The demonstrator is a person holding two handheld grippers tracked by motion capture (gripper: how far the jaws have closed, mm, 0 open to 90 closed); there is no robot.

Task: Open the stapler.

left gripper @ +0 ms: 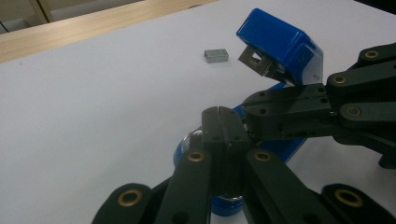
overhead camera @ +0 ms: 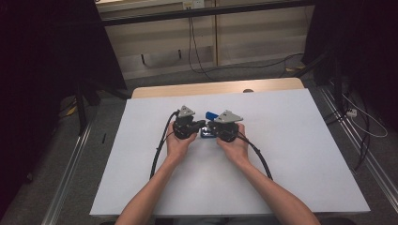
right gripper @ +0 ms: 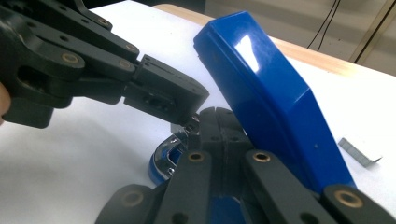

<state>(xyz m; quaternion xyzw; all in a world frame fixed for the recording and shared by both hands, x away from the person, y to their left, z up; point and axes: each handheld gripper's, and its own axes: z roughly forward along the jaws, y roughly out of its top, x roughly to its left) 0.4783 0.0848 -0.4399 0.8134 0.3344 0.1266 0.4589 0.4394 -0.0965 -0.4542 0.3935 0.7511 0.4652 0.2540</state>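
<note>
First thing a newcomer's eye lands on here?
The blue stapler at mid-table, its top swung open and tilted up. Both tongs, left and right, shut, meet tip to tip over its base. A small strip of staples lies apart on the white table.

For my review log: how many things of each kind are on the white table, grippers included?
Blue stapler, lid swung open: 1
Strip of staples, lying loose on the table: 1
Hand-held grippers, left gripper and right gripper, both shut, meeting at the stapler's base: 2
Total: 4
</note>
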